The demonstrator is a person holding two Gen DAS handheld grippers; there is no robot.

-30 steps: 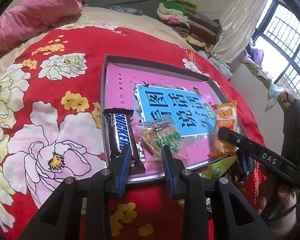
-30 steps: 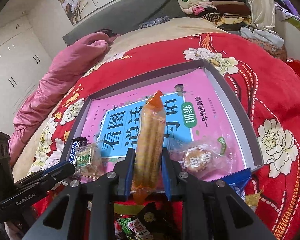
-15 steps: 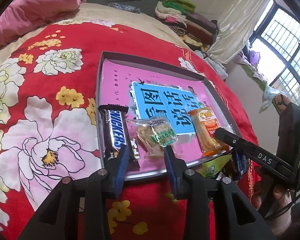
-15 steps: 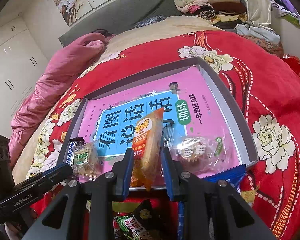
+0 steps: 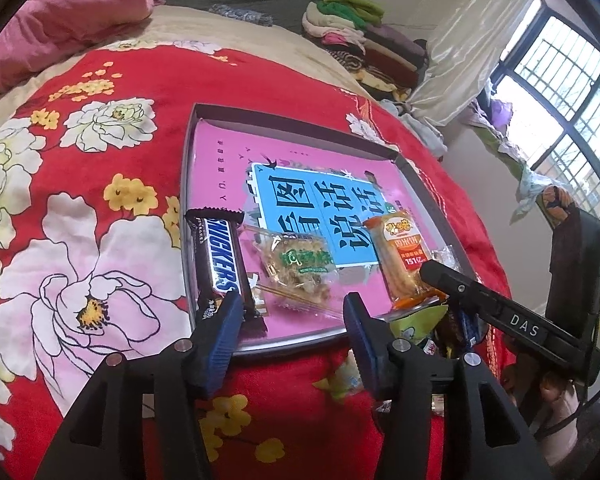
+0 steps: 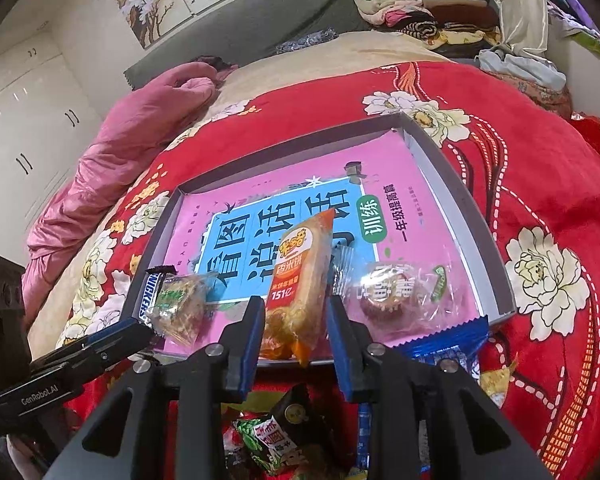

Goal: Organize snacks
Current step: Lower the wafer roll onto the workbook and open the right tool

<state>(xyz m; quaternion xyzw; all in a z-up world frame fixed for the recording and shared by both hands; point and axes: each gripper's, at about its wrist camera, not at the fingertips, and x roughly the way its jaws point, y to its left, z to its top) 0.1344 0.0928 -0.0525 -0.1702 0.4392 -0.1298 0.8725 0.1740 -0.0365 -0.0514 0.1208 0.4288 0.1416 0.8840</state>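
While my two grippers hang over the near edge of the grey tray (image 5: 188,184), the snacks lie in a row on the pink book (image 6: 404,168) inside it. My left gripper (image 5: 292,312) is opening its jaws, and nothing is pressed between them; the Snickers bar (image 5: 220,256) lies just beside its left finger, and the clear packet with green label (image 5: 300,268) lies beyond the gap. My right gripper (image 6: 294,316) is also opening, with the orange rice cracker packet (image 6: 300,280) between its fingers, lying on the tray; I see no firm pressing of the pads on it. A round cake in clear wrap (image 6: 388,292) lies right of it. More snacks (image 6: 276,436) lie on the red flowered blanket (image 5: 100,80) below the tray.
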